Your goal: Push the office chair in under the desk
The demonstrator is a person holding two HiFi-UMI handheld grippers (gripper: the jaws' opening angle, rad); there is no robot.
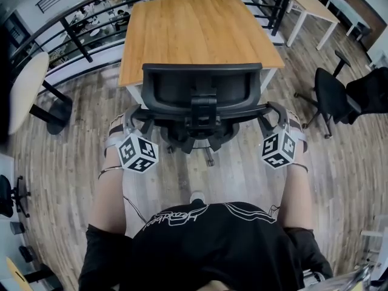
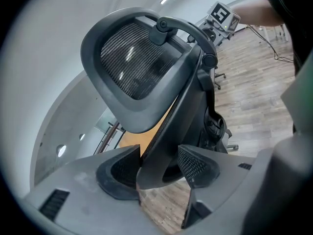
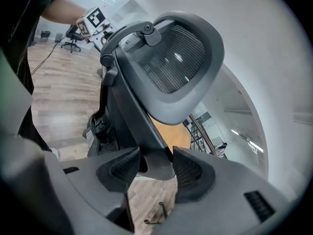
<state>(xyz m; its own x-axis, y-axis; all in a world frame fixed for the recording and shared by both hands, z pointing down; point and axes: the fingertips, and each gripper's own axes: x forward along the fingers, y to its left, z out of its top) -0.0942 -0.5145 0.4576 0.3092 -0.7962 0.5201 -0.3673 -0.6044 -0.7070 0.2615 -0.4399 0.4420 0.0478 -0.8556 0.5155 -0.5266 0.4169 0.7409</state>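
A black office chair with a mesh back (image 1: 200, 93) stands in the middle of the head view. It is right at the near edge of a square desk with a light brown wooden top (image 1: 194, 29), which fills the upper middle. From above, the top of the chair back just covers that desk edge. The chair's black wheel legs show below the back, over the grey-brown wooden floor (image 1: 60, 162).

The left gripper (image 2: 159, 168) pinches the left side bar of the chair back between its two dark pads. The right gripper (image 3: 156, 168) pinches the right side bar the same way, with both pads pressed on it.

Another black chair (image 1: 330, 96) stands well apart at the right of the frame.
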